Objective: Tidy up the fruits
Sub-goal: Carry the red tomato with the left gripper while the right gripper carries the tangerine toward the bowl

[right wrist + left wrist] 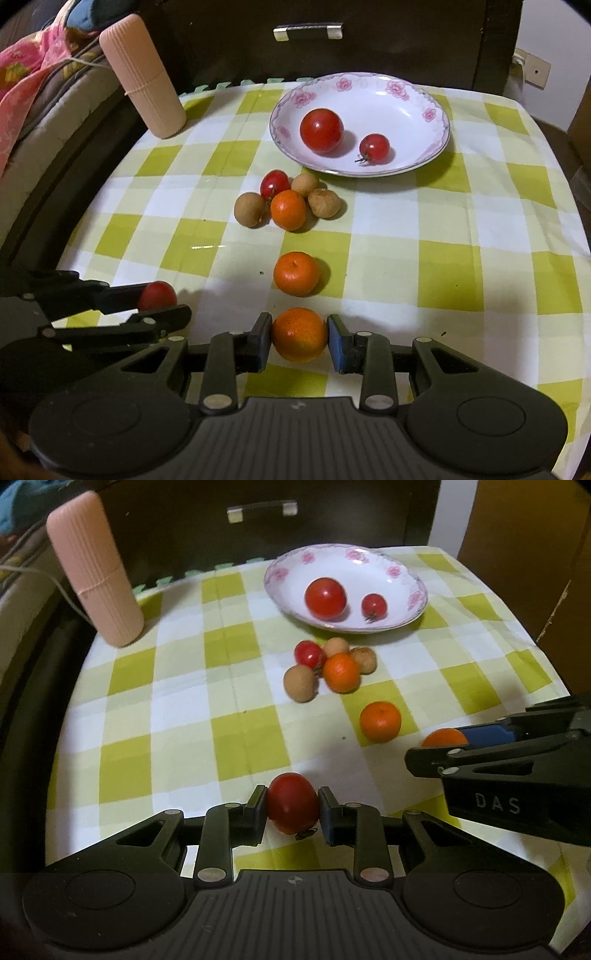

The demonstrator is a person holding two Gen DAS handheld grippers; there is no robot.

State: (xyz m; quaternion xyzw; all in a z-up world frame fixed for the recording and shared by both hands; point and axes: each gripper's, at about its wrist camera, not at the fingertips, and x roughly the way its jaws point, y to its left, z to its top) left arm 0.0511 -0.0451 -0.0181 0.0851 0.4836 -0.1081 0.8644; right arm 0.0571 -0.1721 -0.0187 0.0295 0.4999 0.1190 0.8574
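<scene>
My left gripper (292, 806) is shut on a red tomato (291, 801) near the front of the checked cloth; the same tomato (157, 294) shows at the left of the right wrist view. My right gripper (300, 335) is shut on an orange (299, 334), partly seen as the orange (443, 737) at the right of the left wrist view. A flowered white plate (402, 576) at the back holds a big tomato (325, 598) and a small one (373, 606). A loose orange (296, 274) lies ahead of the right gripper.
A cluster of a small tomato (274, 183), an orange (288, 209) and three brown longans (252, 209) lies in front of the plate (436, 107). A ribbed pink cylinder (142, 75) stands at the back left. A dark drawer front (308, 31) rises behind the table.
</scene>
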